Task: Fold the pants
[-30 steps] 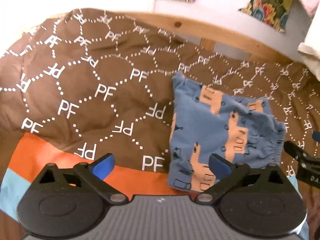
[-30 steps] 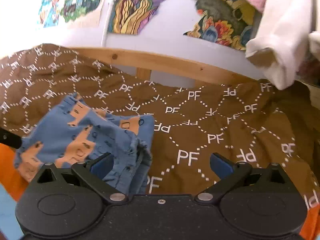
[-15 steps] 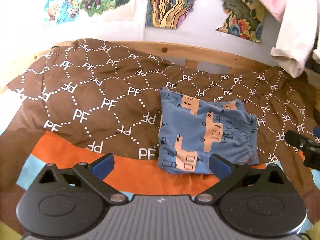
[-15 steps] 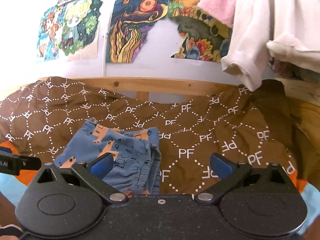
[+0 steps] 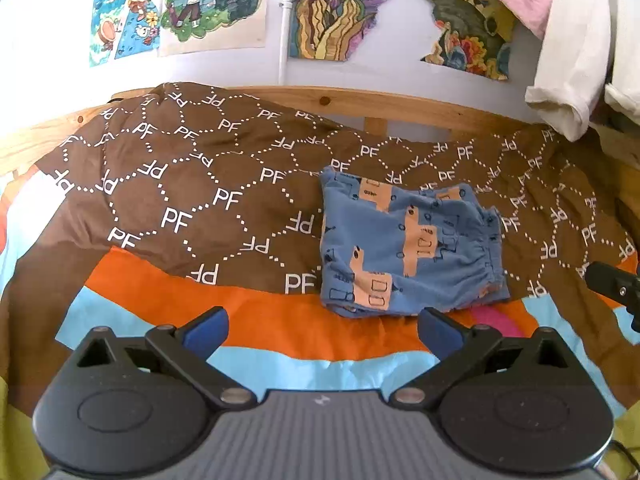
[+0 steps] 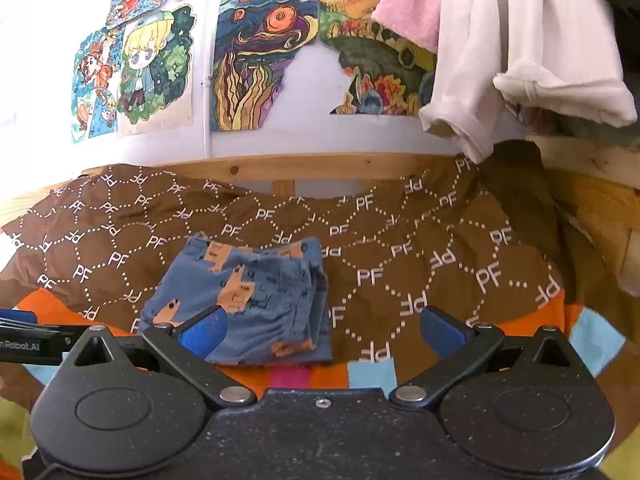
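Observation:
Small blue pants (image 5: pixel 408 248) with orange llama prints lie folded into a compact rectangle on the bed, their gathered waistband at the right. In the right wrist view the same pants (image 6: pixel 248 300) sit left of centre. My left gripper (image 5: pixel 322 330) hangs open in front of the pants, apart from them, with nothing between its blue pads. My right gripper (image 6: pixel 322 328) is open too, pulled back from the pants, its left pad overlapping their near edge in the image only. The right gripper's tip (image 5: pixel 612 284) shows at the right edge of the left wrist view.
A brown blanket (image 5: pixel 192 200) with white PF lettering covers the bed over an orange and light-blue sheet (image 5: pixel 280 328). A wooden rail (image 6: pixel 320 164) runs along the far side below a wall of posters. White and pink garments (image 6: pixel 500 48) hang at the upper right.
Both grippers have drawn back and risen from the folded pants, so the pants look smaller and farther, and more of the wall and sheet shows. The pants lie still.

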Tool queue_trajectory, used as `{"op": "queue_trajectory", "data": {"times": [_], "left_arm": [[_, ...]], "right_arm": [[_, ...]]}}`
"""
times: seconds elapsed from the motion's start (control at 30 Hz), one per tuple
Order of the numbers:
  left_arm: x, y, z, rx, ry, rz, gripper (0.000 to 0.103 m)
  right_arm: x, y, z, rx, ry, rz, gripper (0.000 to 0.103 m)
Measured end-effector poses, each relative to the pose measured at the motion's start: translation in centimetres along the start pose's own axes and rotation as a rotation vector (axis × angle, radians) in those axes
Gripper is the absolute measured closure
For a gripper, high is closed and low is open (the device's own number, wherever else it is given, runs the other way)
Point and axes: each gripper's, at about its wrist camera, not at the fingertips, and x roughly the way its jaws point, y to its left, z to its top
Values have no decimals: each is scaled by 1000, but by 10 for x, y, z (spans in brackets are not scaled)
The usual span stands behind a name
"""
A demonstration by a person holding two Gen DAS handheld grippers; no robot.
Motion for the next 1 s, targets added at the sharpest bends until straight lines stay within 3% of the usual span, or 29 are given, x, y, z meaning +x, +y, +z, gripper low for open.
{"op": "queue_trajectory", "data": {"times": [0.47,1.0], "left_arm": [[1,1,-10,24,35,22,0],[4,7,-14,40,66,47,0]], "right_arm": [[14,3,-14,9,96,24,1],[19,1,-16,24,140,28,1]]}}
